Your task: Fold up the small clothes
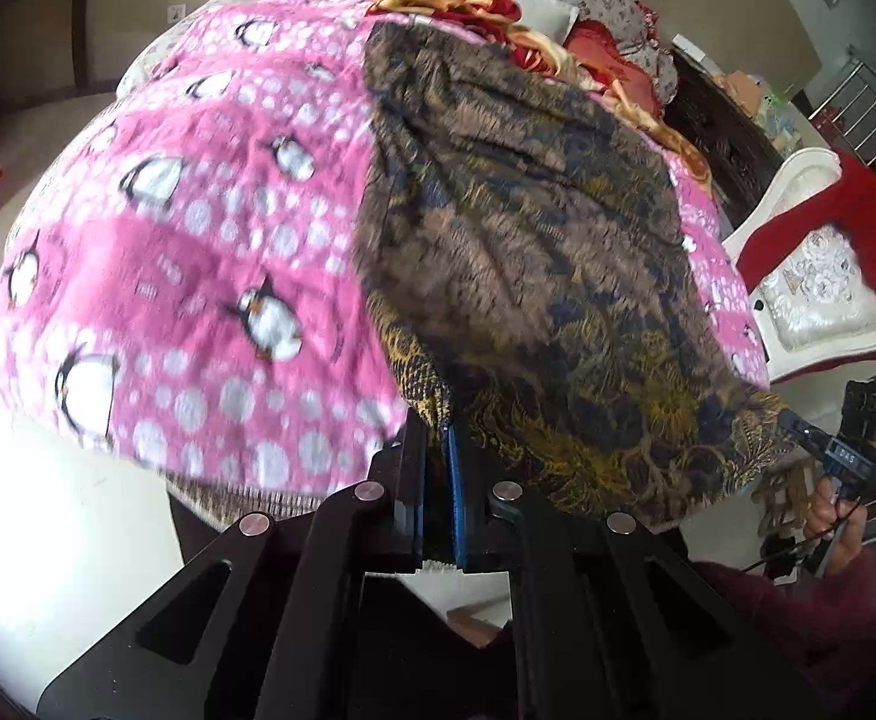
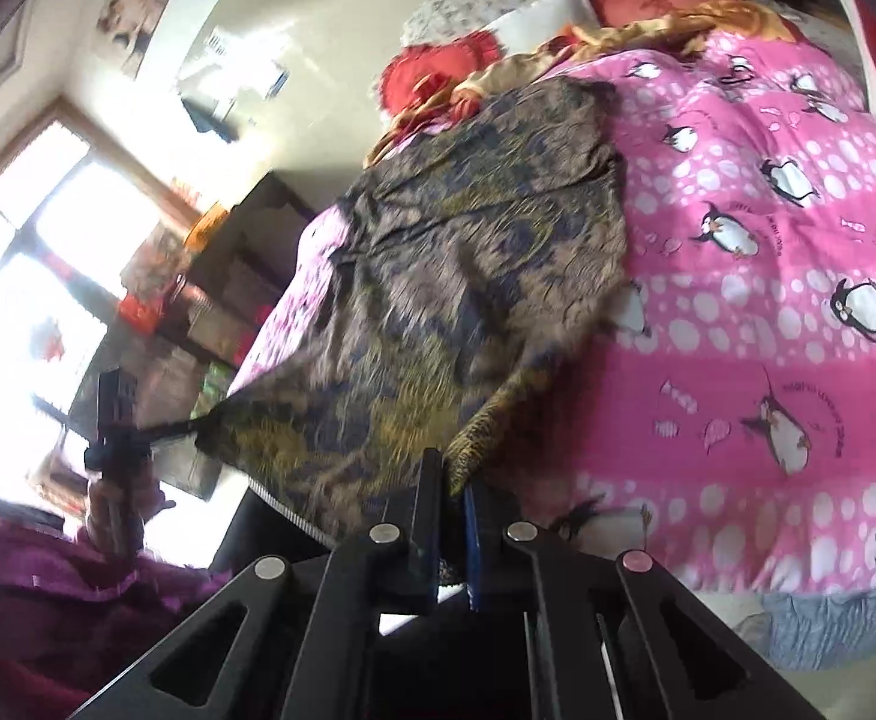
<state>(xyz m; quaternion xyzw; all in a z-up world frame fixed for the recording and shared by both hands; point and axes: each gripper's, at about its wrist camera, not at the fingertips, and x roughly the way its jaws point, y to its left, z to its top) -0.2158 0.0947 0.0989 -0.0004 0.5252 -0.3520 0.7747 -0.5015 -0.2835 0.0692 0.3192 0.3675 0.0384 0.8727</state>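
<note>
Both grippers, left gripper [image 1: 438, 468] and right gripper [image 2: 453, 498], pinch neighbouring near corners of the brown, navy and mustard patterned garment [image 1: 528, 252], which stretches lengthwise away over the pink penguin-print fleece blanket [image 1: 198, 240].

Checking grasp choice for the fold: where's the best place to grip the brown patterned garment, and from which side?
At its two near corners, coming from the foot of the bed. The brown patterned garment lies lengthwise on the pink penguin blanket, with its near edge overhanging the bed's end. The left gripper and right gripper are each shut on a corner there.
</note>
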